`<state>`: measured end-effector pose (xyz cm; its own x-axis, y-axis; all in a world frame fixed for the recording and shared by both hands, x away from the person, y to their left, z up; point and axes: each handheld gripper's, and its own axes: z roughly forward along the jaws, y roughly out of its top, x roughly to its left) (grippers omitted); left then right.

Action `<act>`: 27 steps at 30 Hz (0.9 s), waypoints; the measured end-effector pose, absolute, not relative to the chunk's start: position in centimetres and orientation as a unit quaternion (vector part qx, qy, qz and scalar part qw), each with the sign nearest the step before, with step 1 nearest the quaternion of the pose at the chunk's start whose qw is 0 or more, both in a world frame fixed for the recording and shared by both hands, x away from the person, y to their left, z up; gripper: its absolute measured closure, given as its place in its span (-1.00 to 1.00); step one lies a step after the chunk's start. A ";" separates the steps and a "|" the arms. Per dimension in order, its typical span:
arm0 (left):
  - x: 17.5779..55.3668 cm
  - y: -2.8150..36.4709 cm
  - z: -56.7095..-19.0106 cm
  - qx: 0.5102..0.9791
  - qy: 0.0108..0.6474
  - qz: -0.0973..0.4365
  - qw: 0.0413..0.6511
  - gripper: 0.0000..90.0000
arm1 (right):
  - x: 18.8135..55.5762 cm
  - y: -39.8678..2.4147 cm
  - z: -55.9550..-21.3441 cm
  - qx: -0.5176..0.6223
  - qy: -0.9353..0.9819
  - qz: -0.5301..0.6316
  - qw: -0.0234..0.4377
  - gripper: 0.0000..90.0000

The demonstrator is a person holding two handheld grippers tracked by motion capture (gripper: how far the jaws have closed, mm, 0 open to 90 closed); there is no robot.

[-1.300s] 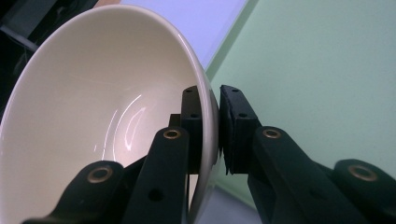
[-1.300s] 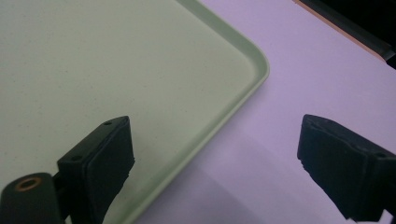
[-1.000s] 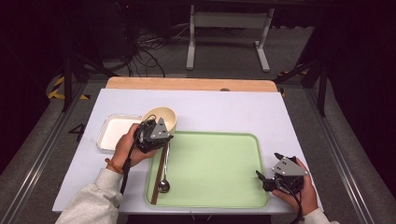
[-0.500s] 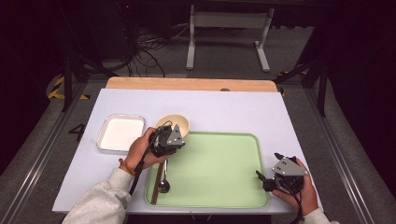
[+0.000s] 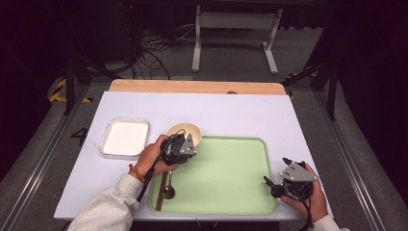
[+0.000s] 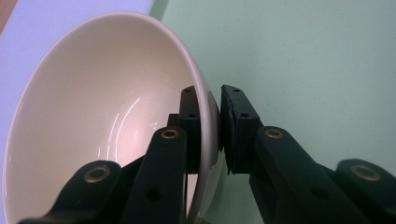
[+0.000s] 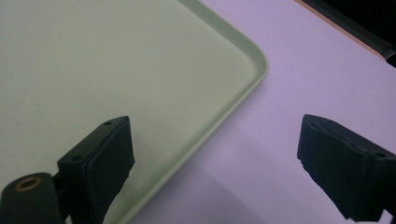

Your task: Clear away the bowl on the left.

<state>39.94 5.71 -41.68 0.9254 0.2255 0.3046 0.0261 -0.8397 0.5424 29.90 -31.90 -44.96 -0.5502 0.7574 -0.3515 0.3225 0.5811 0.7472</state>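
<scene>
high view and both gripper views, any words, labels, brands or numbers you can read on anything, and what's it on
"4": a dark mark that reads like this digit on the grey floor left of the table; too blurred to be sure.
No readable text on the bowl, the green tray, the white dish or either tool.

Both grippers are showing matte black bodies, each topped by a grey three-cornered plate. The left gripper [image 5: 185, 144] is trailing a black cable back along a light grey sleeve [image 5: 103, 211], with an orange band [image 5: 134, 172] sitting at that wrist. The right gripper [image 5: 279, 180] is trailing its own black cable toward a pale cuff [image 5: 327, 224]. Up close, brass-coloured pivot pins are glinting on the black jaw arms, and small screw holes are dotting the flat rectangular pads [image 6: 238, 126].
</scene>
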 end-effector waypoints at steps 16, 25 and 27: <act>40.5 6.2 -42.7 0.947 0.068 0.146 0.280 0.81 | 29.9 -31.9 -45.0 0.326 0.824 0.315 0.340 -0.75; 40.6 6.9 -42.8 0.944 0.082 0.143 0.286 0.67 | 29.8 -31.8 -45.0 0.324 0.825 0.316 0.339 -0.75; 40.6 7.0 -42.8 0.944 0.084 0.144 0.286 0.64 | 29.9 -31.8 -45.0 0.325 0.825 0.315 0.338 -0.75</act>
